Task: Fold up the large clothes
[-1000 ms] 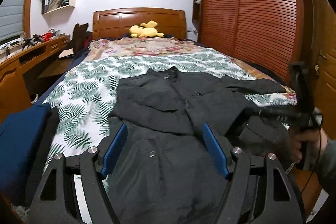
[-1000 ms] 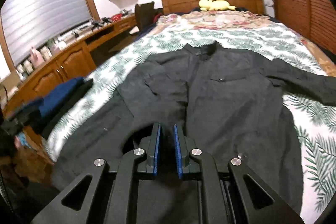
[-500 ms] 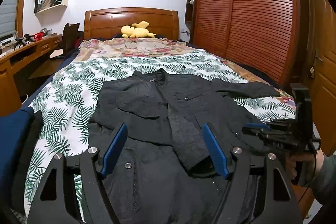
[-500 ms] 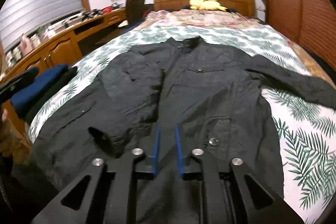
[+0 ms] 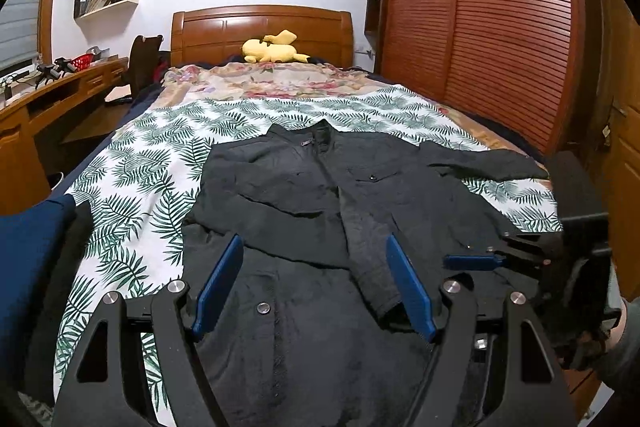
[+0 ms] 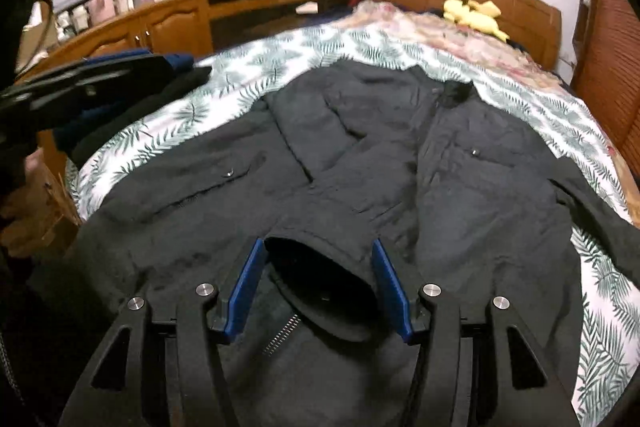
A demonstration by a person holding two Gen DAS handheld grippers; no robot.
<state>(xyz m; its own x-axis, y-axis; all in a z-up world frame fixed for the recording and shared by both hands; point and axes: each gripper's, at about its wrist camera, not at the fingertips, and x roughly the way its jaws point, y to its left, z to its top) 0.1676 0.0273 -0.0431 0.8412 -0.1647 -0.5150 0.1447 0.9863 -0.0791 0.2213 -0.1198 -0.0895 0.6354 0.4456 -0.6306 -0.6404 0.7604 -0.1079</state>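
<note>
A large black jacket (image 5: 340,195) lies front up on the leaf-print bedspread (image 5: 132,183). Its left sleeve is folded across the chest, with the cuff (image 6: 320,259) resting between my right gripper's open blue pads. My right gripper (image 6: 318,287) is open just over that cuff; it also shows in the left wrist view (image 5: 476,261) at the right. My left gripper (image 5: 312,287) is open and empty above the jacket's lower front. The jacket's other sleeve (image 5: 484,163) lies stretched out toward the wardrobe.
A yellow plush toy (image 5: 274,47) lies by the wooden headboard. Folded dark blue clothes (image 5: 28,259) sit at the bed's left corner. A wooden desk (image 6: 168,23) runs along the left wall. A slatted wardrobe (image 5: 480,27) stands on the right.
My right gripper was shut on the sleeve cuff; it has carried the sleeve across the chest and opened, leaving the cuff lying on the jacket. My left gripper stayed open.
</note>
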